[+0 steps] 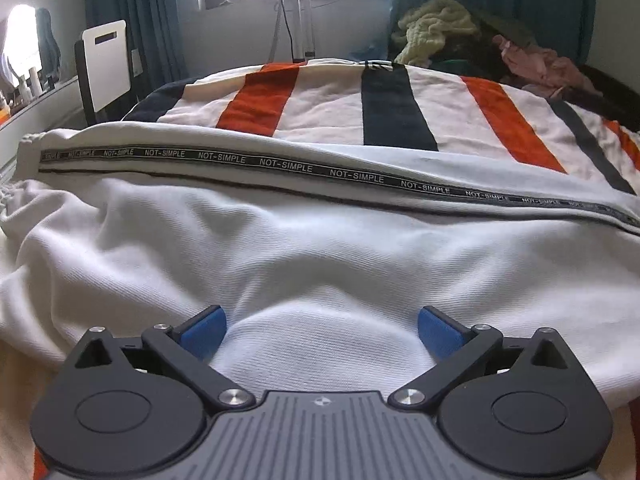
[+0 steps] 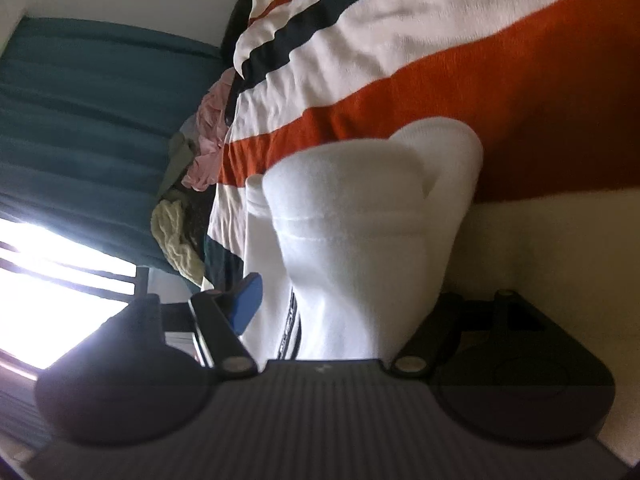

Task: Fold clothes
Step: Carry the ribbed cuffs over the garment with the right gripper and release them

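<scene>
Two grippers worked white trousers [image 1: 320,240] spread across a striped blanket [image 1: 320,108]: the left gripper [image 1: 322,330] gaped wide over the cloth, the right gripper [image 2: 340,300] apparently pinching a bunched end, likely mid-fold; next, carry it over.

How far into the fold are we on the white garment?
Early. Done: the white garment is laid out on the striped blanket, its NOT-SIMPLE tape running straight. In hand: the left gripper is open with a fabric ridge between its fingers; the right gripper has one end of the garment bunched between its fingers, grip unclear. Left: no finished fold visible; the clothes pile waits.
</scene>
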A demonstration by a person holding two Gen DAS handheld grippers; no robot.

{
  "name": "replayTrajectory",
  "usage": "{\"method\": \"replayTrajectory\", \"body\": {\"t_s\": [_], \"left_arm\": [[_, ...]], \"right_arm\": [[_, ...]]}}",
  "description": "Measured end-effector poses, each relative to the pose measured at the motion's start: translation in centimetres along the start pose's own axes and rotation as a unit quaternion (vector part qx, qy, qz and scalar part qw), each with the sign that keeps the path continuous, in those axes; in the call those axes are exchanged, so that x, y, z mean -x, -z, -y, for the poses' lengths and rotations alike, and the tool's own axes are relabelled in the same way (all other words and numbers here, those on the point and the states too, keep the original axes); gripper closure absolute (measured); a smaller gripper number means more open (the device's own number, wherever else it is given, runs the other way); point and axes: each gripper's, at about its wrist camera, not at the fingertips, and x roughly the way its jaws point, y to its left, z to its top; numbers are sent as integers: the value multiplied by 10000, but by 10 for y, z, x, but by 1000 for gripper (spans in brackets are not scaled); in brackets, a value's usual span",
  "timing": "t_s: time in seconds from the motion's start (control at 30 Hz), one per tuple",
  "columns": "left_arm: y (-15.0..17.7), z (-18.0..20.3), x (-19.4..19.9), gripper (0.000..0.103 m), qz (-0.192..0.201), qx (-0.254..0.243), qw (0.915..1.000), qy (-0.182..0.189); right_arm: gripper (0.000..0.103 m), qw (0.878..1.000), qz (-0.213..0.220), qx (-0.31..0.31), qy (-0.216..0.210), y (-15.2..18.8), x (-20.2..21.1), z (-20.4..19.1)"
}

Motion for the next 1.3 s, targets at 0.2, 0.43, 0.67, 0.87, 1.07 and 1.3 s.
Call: {"method": "replayTrajectory", "body": {"t_s": [0.2,0.43,0.67,0.87,1.07,1.3], "left_arm": [[-4,-4,7,0,-88,2,9999,61],[-9,-7,5,0,-169,46,9998,105],[-11,-6,4,0,-175,139,9997,68],[-24,-22,22,0,167,152,9997,111],[-36,-55,46,0,656,517,9965,2],[-45,-97,58,0,807,1363,9873,105]], "right_arm": [[29,9948,236,-290,-943,-7,3,-6],[31,9980,262,-164,-557,-10,-3,-7],[80,9959,607,650,-148,-5,4,-33],[87,9741,916,1944,-697,31,26,-102],[87,9066,1173,3863,-1224,115,55,-179],[87,7820,1118,5863,-1795,268,69,-214]]}}
